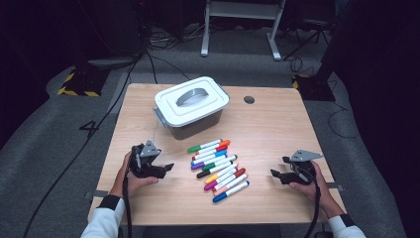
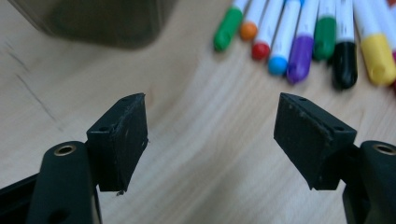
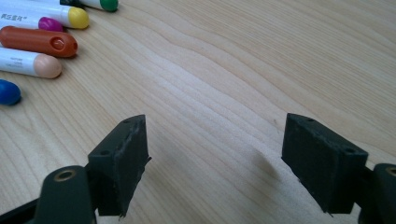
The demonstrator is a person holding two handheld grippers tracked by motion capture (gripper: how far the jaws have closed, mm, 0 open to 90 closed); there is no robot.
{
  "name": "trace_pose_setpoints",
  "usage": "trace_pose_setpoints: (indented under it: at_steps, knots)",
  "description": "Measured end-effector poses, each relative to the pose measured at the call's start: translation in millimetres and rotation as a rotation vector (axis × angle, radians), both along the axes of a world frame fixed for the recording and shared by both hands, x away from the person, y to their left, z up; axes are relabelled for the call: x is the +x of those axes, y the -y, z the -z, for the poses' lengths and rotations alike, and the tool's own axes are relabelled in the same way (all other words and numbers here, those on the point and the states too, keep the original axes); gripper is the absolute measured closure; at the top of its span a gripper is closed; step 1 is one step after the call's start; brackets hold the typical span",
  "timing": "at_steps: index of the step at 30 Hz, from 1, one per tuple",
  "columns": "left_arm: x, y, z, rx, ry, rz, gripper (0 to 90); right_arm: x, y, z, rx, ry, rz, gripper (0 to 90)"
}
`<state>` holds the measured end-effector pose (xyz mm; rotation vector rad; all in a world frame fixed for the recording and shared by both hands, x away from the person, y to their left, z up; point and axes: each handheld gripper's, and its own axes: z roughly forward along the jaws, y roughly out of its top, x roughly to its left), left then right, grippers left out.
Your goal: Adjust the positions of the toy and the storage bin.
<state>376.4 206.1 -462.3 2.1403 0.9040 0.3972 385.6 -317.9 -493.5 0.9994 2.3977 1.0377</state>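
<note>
Several coloured markers [image 1: 219,163] lie side by side in a loose row at the middle of the wooden table [image 1: 277,129]. My left gripper [image 1: 167,168] is held just left of them, pointing toward them, jaws apart with nothing between. In the left gripper view the left gripper [image 2: 210,112] hangs over bare wood, with the marker caps [image 2: 301,56] ahead to the right. My right gripper [image 1: 275,173] rests right of the markers, open and empty. The right gripper view has the right gripper [image 3: 215,135] above bare wood, marker caps [image 3: 39,42] at the upper left.
A dark plastic box with a white latched lid and grey handle [image 1: 190,106] stands behind the markers; its corner [image 2: 102,21] is blurred ahead of the left gripper. A round cable hole [image 1: 249,99] sits at the table's far side. Stands and cables lie on the floor beyond.
</note>
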Motion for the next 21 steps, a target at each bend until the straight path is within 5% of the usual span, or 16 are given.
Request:
trace_pose_setpoints:
  at_steps: [7,9,16,21]
  knots:
    - [15.7,11.4,-49.7,-0.056,0.104,-0.005,28.2,-1.5,-0.3,1.8,0.006,-0.009,-0.016,23.2]
    - [20.3,18.0,-60.2,-0.04,0.133,-0.025,27.5,-1.2,-0.6,4.7,0.002,-0.019,-0.018,23.3]
    - [41.2,26.6,-90.7,-0.062,0.178,-0.039,26.6,-2.2,-1.5,5.2,-0.008,-0.019,-0.029,24.5]
    - [66.2,30.5,-104.9,-0.04,0.191,-0.05,25.5,-7.7,-9.6,-2.5,0.047,-0.048,-0.092,26.3]
